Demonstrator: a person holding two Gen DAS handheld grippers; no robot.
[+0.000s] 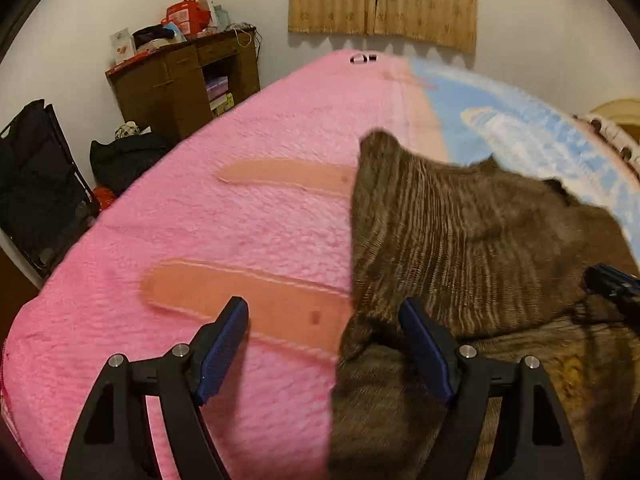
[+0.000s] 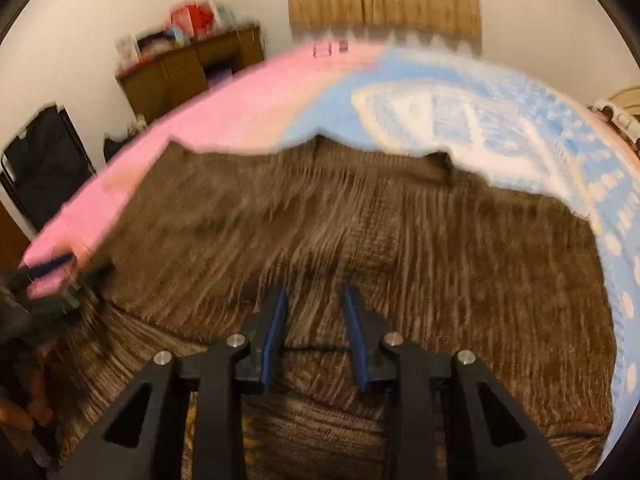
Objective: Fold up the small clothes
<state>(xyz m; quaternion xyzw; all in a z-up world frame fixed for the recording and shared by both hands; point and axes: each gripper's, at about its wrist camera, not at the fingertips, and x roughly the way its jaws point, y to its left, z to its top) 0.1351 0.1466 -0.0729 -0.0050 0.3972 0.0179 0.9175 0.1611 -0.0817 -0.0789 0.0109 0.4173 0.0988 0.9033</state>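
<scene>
Hovering over the bed, we log the left gripper [image 1: 324,344] with its jaws spread wide and nothing between them. Its left finger [image 1: 222,344] hangs above the pink towel [image 1: 200,232], over a peach stripe; its right finger [image 1: 426,350] sits at the left edge of the brown ribbed garment [image 1: 480,232], though we cannot tell whether it touches the cloth. The garment lies ahead and to the right of this gripper, its near left corner bunched up just beside the right finger.

Far ahead and to the left we note a wooden cabinet [image 1: 188,80] against the wall, and a curtain [image 1: 382,0] straight ahead.

In the right wrist view, the right gripper [image 2: 316,336] is low over the garment [image 2: 360,240], jaws partly apart with only a narrow gap and no cloth pinched between them. The garment spreads flat ahead and to both sides of this gripper, with a folded layer nearest to it. The blue patterned bedcover [image 2: 480,120] lies beyond and to the right. This view is motion-blurred, so fine contact is unclear.
</scene>
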